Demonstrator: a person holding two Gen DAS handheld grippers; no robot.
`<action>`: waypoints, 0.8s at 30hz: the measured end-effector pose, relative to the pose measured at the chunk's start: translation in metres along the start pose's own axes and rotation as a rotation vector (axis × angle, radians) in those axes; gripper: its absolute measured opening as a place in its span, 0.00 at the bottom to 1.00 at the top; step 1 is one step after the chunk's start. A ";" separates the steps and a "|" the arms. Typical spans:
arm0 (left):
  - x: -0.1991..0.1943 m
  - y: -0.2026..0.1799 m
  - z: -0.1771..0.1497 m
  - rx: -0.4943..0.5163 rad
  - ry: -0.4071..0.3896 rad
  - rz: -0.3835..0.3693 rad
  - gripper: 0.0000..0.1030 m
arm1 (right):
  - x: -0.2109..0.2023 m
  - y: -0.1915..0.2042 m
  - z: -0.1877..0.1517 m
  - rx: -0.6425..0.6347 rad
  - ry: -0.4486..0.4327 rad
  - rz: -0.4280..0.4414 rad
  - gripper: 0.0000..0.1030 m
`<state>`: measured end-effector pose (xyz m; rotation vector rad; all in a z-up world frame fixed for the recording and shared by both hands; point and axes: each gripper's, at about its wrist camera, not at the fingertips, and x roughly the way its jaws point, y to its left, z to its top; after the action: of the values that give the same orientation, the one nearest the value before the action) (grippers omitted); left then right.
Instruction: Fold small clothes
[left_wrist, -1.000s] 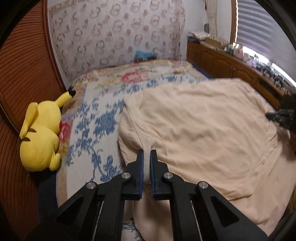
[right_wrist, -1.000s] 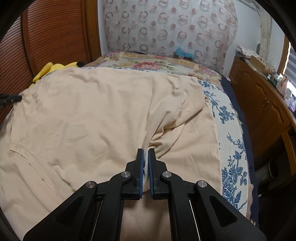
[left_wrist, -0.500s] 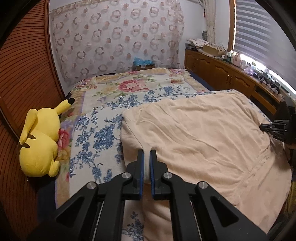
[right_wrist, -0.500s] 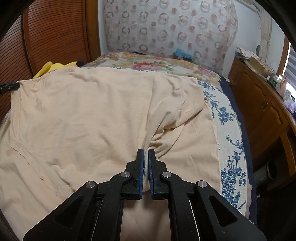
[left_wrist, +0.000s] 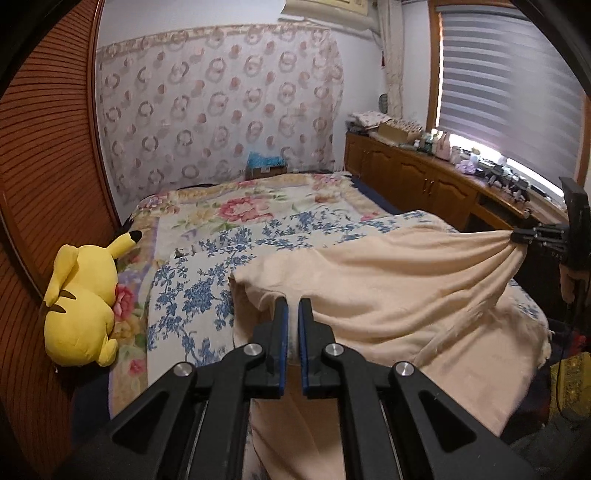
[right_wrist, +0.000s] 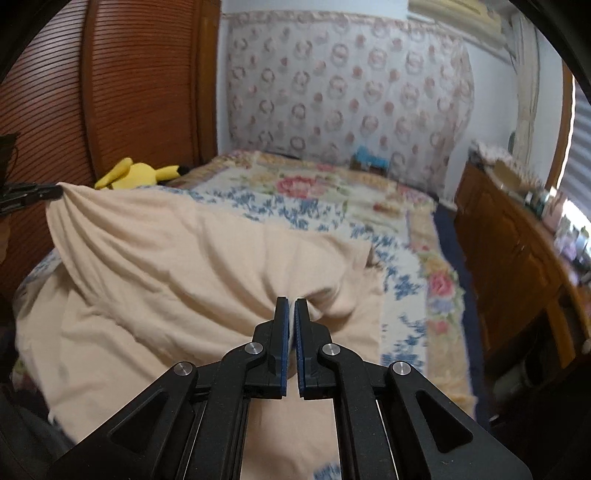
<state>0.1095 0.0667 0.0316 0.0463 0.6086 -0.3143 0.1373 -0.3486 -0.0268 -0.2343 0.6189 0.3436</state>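
Both grippers are clamped on the cream cloth (left_wrist: 388, 288): left gripper (left_wrist: 292, 314) pinches 1 near corner, right gripper (right_wrist: 291, 314) the other. That 2-point hold hangs the near edge taut above the bed (left_wrist: 207, 236), far end draped on the quilt, likely ready to fold forward.

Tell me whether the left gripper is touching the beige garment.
Touching. The left wrist view shows the left gripper with its fingers pinched on a fold of the beige garment.
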 end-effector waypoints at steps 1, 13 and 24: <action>-0.006 -0.001 -0.002 0.002 -0.001 -0.003 0.03 | -0.010 0.000 0.000 -0.005 -0.008 -0.005 0.00; -0.044 -0.009 -0.066 -0.028 0.093 -0.005 0.03 | -0.099 -0.006 -0.030 -0.009 0.003 -0.023 0.01; -0.012 -0.007 -0.133 -0.091 0.244 -0.006 0.15 | -0.043 -0.007 -0.111 0.121 0.207 0.035 0.11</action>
<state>0.0246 0.0817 -0.0701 -0.0046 0.8646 -0.2889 0.0489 -0.4007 -0.0876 -0.1439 0.8460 0.3164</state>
